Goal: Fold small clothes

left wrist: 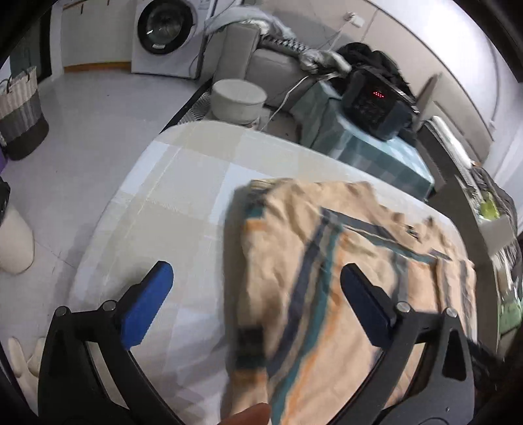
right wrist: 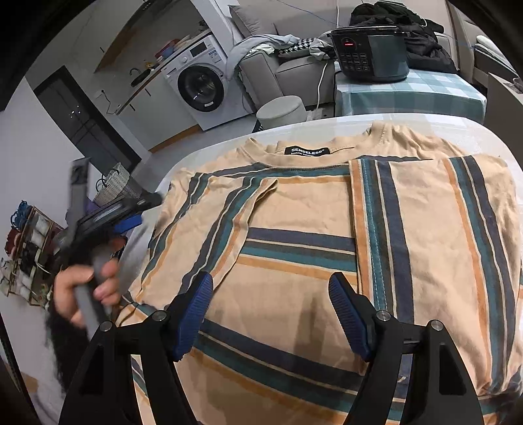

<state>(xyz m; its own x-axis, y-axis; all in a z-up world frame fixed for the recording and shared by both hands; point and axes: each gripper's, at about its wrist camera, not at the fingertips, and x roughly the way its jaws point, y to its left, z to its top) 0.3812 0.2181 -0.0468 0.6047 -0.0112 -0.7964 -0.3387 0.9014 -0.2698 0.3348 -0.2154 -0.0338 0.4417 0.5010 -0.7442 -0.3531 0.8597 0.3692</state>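
**Ana:** Living-room clutter sits at the far side in the left wrist view: a washing machine (left wrist: 165, 31), a grey sofa (left wrist: 261, 62), a cooker (left wrist: 376, 104) on a checked side table. Nearer, the pale table (left wrist: 157, 202) carries the striped shirt (left wrist: 327, 278) on its right half.

**Ben:** And the left gripper (left wrist: 258, 291)?

**Ana:** Fingers spread wide, nothing between the pads; it hangs over the shirt's left edge and bare tabletop. I'd judge it let go so the folded side stays put.

**Ben:** The right wrist view?

**Ana:** The shirt (right wrist: 310, 229) lies flat, collar far, both sides turned inward with the sleeves on top. The right gripper (right wrist: 271, 310) hovers above the near middle, fingers parted and empty. At left, a hand (right wrist: 86, 289) holds the other gripper (right wrist: 130, 212) off the table's edge, probably clearing room for the next fold.
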